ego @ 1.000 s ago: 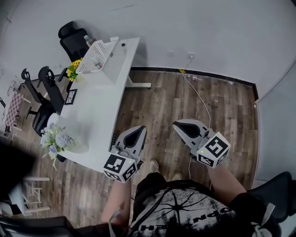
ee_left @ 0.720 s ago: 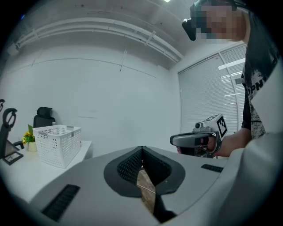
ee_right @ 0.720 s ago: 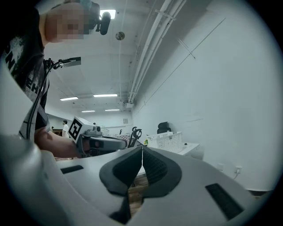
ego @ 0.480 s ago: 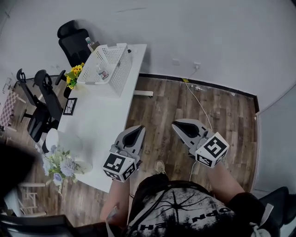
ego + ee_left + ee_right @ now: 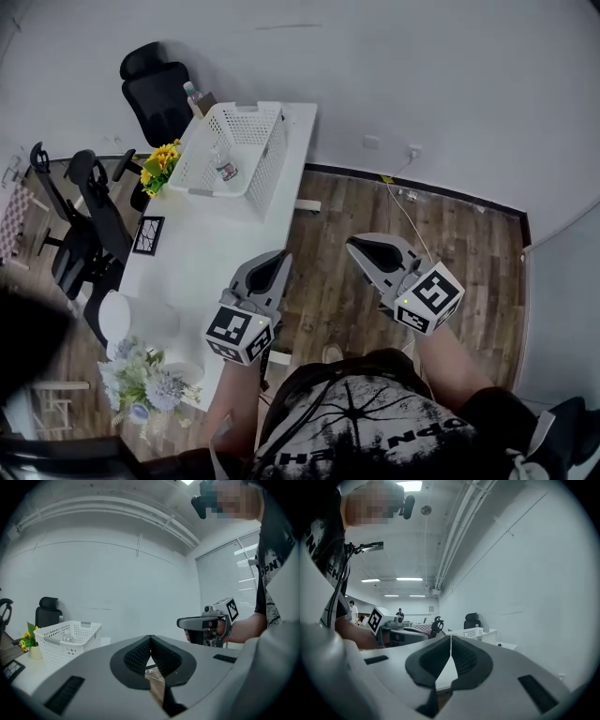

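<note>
Your left gripper [image 5: 277,260] hangs over the near edge of the table [image 5: 202,246], and your right gripper [image 5: 356,247] is over the floor [image 5: 450,234] beside it. Both are clenched tip to tip with nothing between the jaws. The basket [image 5: 273,155] stands at the table's far end, well apart from both. It looks like light, thin plastic lattice, probably springy and a little slick. The top rim seems the firmest place to pinch. Something small and clear lies inside and could slide if the basket tilts.
</note>
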A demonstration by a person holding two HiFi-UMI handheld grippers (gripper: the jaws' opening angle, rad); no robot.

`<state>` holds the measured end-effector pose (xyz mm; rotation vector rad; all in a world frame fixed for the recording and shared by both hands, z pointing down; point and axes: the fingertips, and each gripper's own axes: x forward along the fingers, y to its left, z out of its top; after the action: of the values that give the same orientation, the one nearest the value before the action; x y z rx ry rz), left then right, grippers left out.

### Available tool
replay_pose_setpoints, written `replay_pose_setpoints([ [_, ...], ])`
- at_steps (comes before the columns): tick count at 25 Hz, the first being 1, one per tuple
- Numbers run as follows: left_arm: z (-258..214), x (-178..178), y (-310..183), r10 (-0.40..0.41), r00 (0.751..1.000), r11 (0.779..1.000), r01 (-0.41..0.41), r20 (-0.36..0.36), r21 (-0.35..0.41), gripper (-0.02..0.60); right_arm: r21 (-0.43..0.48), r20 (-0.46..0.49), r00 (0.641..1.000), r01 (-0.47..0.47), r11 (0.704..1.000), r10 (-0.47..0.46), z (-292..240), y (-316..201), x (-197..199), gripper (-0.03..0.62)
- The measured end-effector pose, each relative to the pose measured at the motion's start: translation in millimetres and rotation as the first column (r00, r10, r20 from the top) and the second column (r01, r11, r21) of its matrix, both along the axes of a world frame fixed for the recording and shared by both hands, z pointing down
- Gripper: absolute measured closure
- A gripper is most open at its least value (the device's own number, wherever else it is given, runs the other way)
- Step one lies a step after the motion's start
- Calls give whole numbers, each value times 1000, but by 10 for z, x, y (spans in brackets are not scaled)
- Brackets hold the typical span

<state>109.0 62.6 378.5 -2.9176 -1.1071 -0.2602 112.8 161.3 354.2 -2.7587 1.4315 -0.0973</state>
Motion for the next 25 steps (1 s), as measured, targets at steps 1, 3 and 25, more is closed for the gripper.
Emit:
replay_pose_setpoints([
  [1,6,42,-56,-7,1000,1000,7,-1,-3,571,-4,3,1000,6,1000,-6,15,-55,46,572],
  [3,22,122,-164,-22,1000,1000,22,1,-8,571,-13,11,1000,22,1000,-22,44,-161,133,572],
  [25,120,1590,-997,-425,905,905,426,25,-19,571,-30,20,909,417,908,-417,145,-1033,1993,572],
])
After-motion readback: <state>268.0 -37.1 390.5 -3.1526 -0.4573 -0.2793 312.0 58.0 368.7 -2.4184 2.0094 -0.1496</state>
